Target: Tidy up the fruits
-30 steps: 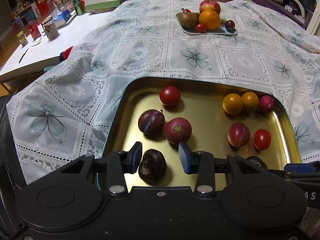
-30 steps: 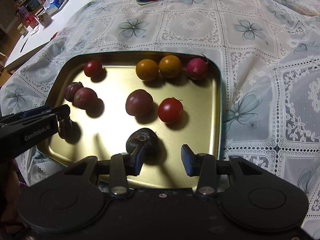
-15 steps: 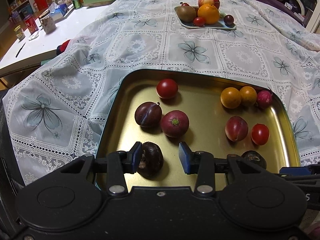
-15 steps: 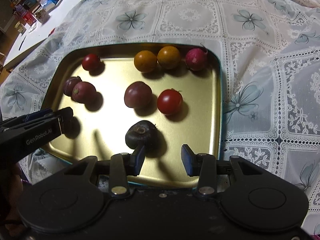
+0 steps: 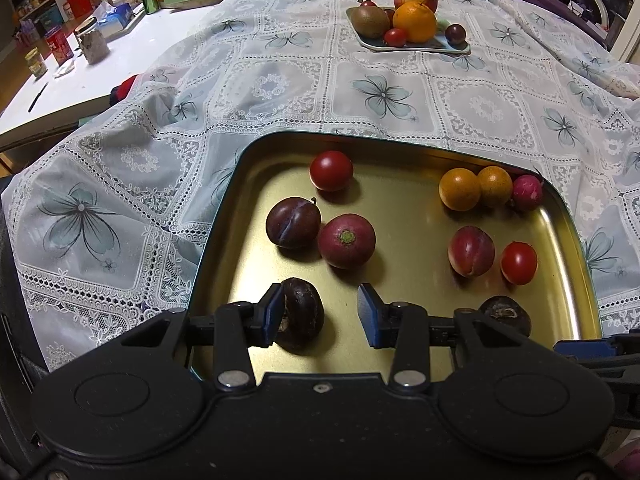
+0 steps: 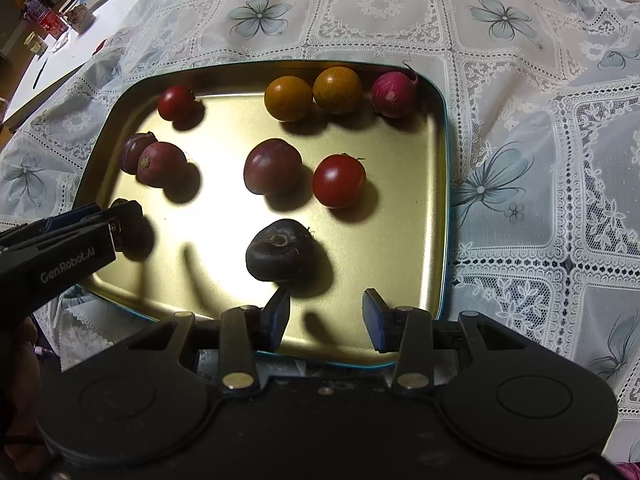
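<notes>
A gold metal tray [image 5: 400,208] [image 6: 428,208] holds several small fruits: red tomatoes [image 5: 331,170], plums [image 5: 293,222], radish-like red ones [image 5: 346,241], two orange ones [image 5: 459,189]. My left gripper [image 5: 318,317] is open over the tray's near edge, with a dark chestnut-like fruit [image 5: 299,314] between its jaws, touching the left finger. My right gripper [image 6: 325,320] is open, just short of a second dark fruit [image 6: 280,250], which also shows in the left wrist view [image 5: 506,314].
A pale plate [image 5: 416,42] at the far side holds an apple, an orange, a kiwi, a tomato and a dark plum. A lace flowered cloth [image 5: 280,80] covers the table. A white side table [image 5: 60,80] with cans and jars stands at the left.
My left gripper has shifted right, so the dark fruit now lies against its left finger. My right gripper has drawn back a little from the second dark fruit.
</notes>
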{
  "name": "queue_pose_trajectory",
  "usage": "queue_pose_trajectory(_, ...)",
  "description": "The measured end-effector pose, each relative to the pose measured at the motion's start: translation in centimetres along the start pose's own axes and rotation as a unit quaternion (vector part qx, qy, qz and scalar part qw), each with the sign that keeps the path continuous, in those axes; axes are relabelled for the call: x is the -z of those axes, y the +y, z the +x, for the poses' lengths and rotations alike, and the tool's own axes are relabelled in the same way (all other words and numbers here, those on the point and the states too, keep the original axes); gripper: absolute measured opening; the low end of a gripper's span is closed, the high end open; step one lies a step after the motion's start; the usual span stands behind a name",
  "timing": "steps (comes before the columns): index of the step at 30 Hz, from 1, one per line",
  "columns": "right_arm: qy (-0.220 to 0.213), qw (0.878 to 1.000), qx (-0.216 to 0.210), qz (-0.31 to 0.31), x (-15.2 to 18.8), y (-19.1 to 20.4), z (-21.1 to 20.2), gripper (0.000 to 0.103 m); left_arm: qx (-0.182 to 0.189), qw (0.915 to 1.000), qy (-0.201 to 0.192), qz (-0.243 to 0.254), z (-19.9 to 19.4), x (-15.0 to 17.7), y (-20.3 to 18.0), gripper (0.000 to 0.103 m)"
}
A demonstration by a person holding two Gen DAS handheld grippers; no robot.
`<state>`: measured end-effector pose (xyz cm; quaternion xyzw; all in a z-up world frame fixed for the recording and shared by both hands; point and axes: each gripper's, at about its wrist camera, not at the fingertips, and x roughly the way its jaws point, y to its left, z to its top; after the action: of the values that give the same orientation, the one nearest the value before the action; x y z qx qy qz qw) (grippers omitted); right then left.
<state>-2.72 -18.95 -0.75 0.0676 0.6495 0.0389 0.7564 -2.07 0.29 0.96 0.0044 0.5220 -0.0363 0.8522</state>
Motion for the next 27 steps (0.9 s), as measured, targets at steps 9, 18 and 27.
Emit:
queue_pose_trajectory(9, 0.006, 1.0, -0.001, -0.002, 0.06, -0.05, 0.3, 0.043, 0.002, 1.0, 0.004, 0.0, 0.22, 0.08, -0.06, 0.049)
queue_pose_trajectory(18, 0.011, 1.0, 0.0, -0.002, 0.12, -0.06, 0.52, 0.043, 0.004, 1.0, 0.007, 0.004, 0.39, 0.17, -0.34, 0.049)
queue_pose_trajectory(27, 0.015, 1.0, -0.002, -0.003, 0.15, 0.08, 0.65, 0.043, 0.005, 0.9999, 0.008, 0.005, 0.41, 0.23, -0.35, 0.049)
